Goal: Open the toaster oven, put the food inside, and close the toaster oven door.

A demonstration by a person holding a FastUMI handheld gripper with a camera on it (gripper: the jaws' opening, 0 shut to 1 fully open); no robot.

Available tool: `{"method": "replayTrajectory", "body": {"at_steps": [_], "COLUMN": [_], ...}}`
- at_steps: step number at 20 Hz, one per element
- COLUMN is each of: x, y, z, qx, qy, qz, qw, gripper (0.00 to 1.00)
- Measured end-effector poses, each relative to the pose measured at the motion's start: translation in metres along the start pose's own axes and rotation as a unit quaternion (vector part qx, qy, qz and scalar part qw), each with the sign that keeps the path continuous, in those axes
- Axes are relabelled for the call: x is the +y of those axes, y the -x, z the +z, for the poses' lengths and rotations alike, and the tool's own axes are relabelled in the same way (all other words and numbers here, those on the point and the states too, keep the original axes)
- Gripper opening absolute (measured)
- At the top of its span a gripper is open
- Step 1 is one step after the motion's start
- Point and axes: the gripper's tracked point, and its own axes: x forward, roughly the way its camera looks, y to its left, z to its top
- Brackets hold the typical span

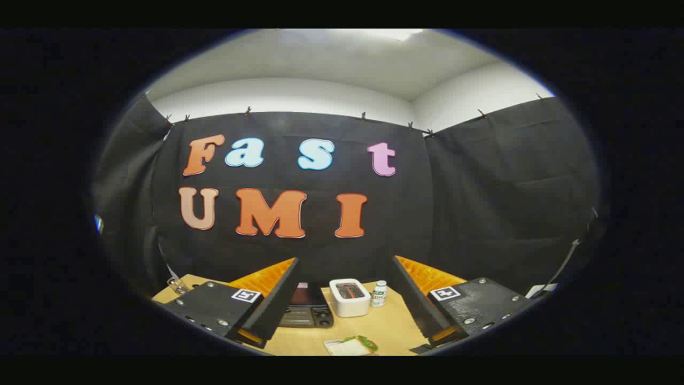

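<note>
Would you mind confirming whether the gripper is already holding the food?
No, the gripper is open with nothing between its fingers, and the food lies on its white plate on the table, apart from them.

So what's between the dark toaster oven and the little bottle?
A white box stands between the toaster oven and the bottle, seen in the gripper view, beyond the open gripper.

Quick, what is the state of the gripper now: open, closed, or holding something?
Gripper: open, fingers spread wide, holding nothing; the toaster oven and white container sit on the table beyond them.
</note>
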Motion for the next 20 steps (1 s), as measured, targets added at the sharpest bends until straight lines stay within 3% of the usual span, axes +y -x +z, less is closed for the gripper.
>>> {"method": "replayTrajectory", "body": {"at_steps": [5,20], "x": [0.002,0.027], "y": [-0.001,-0.018], "z": [-0.003,-0.025], "qx": [-0.002,0.011], "qy": [0.033,-0.007], "qz": [0.021,0.043], "qw": [0.999,0.999], "gripper": [0.99,1.00]}}
